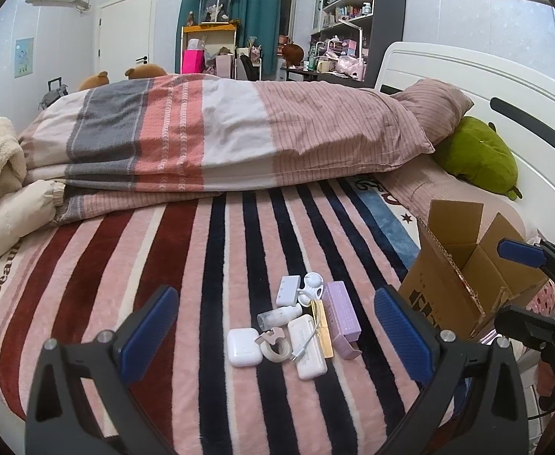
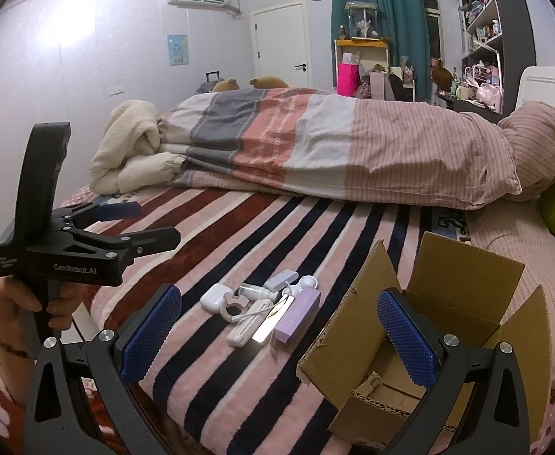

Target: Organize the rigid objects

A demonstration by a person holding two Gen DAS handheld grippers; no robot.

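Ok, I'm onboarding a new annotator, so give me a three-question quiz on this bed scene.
1. True or false: the cardboard box already holds the lilac box.
2. Which gripper is nearer the cardboard box: A left, B right?
3. Fill in: the small items lie in a cluster on the striped ____.

Key: 1 false, the lilac box lies on the bed with the white earbud case and tape roll. 2 B. 3 blanket. Both jaws stand open, holding nothing.
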